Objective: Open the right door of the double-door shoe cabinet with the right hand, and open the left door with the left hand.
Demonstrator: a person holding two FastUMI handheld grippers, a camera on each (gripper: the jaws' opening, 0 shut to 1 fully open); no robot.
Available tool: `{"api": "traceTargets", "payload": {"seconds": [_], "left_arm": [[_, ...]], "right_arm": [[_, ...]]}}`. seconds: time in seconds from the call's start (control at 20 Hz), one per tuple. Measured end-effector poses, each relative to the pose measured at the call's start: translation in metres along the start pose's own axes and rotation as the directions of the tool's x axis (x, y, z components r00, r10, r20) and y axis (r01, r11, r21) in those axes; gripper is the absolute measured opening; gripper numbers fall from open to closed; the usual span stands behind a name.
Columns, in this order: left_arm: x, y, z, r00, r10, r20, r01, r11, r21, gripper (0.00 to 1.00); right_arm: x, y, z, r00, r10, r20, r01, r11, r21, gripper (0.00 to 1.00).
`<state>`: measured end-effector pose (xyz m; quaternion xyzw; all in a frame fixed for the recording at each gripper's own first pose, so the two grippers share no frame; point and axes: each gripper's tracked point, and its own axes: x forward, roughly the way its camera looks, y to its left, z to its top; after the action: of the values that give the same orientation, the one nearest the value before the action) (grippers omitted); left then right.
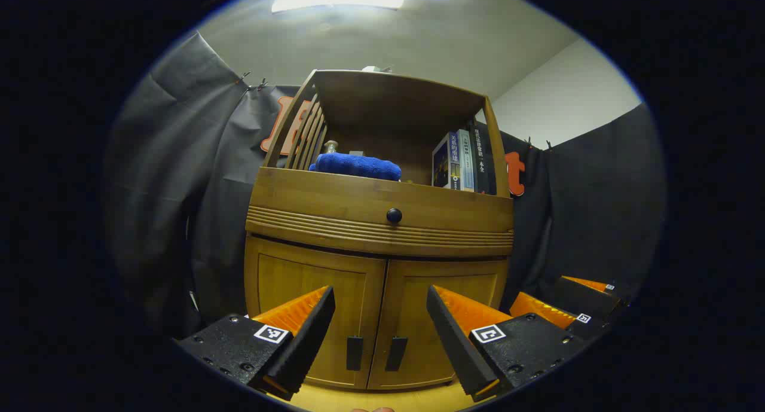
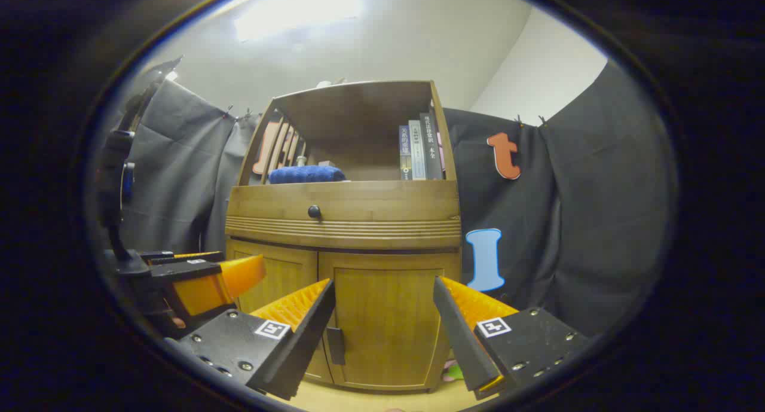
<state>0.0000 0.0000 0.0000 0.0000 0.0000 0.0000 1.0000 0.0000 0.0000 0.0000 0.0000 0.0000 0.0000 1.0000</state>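
A wooden shoe cabinet (image 1: 382,220) stands ahead with both lower doors shut. The left door (image 1: 317,316) and right door (image 1: 442,316) each carry a dark handle, left handle (image 1: 354,353) and right handle (image 1: 395,353), near the middle seam. My left gripper (image 1: 381,304) is open, short of the doors, centred on the seam. In the right gripper view my right gripper (image 2: 383,304) is open in front of the right door (image 2: 388,322), its handle (image 2: 336,345) beside my left finger. The left gripper (image 2: 203,280) shows at the left there; the right gripper (image 1: 568,301) shows at the right of the left gripper view.
A drawer with a round dark knob (image 1: 394,215) sits above the doors. The open shelf holds a blue folded cloth (image 1: 357,165) and several upright books (image 1: 463,161). Black cloth walls flank the cabinet. A pale wooden floor (image 1: 382,397) lies below.
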Motion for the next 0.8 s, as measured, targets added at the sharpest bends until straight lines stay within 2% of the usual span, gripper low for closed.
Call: {"api": "traceTargets", "payload": {"seconds": [0.05, 0.1, 0.25, 0.3, 0.35, 0.8], "left_arm": [[-0.0002, -0.0002, -0.0006, 1.0, -0.001, -0.002, 0.001, 1.0, 0.007, 0.92], [-0.0016, -0.0004, -0.0012, 1.0, -0.001, -0.006, 0.001, 1.0, 0.012, 0.95], [-0.0046, 0.0008, -0.0012, 1.0, 0.003, -0.009, -0.003, 1.0, 0.012, 0.95], [-0.0048, 0.0013, -0.0014, 1.0, 0.007, -0.009, -0.007, 1.0, 0.008, 0.92], [-0.0061, 0.0024, -0.0024, 1.0, 0.011, -0.011, -0.011, 1.0, 0.004, 0.95], [-0.0088, 0.0047, -0.0078, 0.999, 0.028, -0.035, -0.027, 1.0, 0.014, 0.95]], "right_arm": [[0.0004, 0.0002, 0.0018, 1.0, -0.001, 0.0, 0.001, 1.0, -0.004, 0.96], [-0.0002, 0.0001, 0.0024, 1.0, -0.003, -0.001, 0.003, 1.0, -0.004, 0.96], [-0.0036, 0.0014, 0.0016, 1.0, -0.005, -0.01, 0.005, 1.0, 0.016, 0.97], [-0.0037, 0.0011, 0.0012, 1.0, -0.007, -0.015, 0.007, 1.0, 0.023, 0.97], [-0.005, 0.0011, 0.0004, 1.0, -0.007, -0.018, 0.008, 1.0, 0.027, 0.96], [-0.009, -0.0064, -0.0032, 0.999, -0.029, -0.041, 0.03, 0.999, 0.025, 0.96]]}}
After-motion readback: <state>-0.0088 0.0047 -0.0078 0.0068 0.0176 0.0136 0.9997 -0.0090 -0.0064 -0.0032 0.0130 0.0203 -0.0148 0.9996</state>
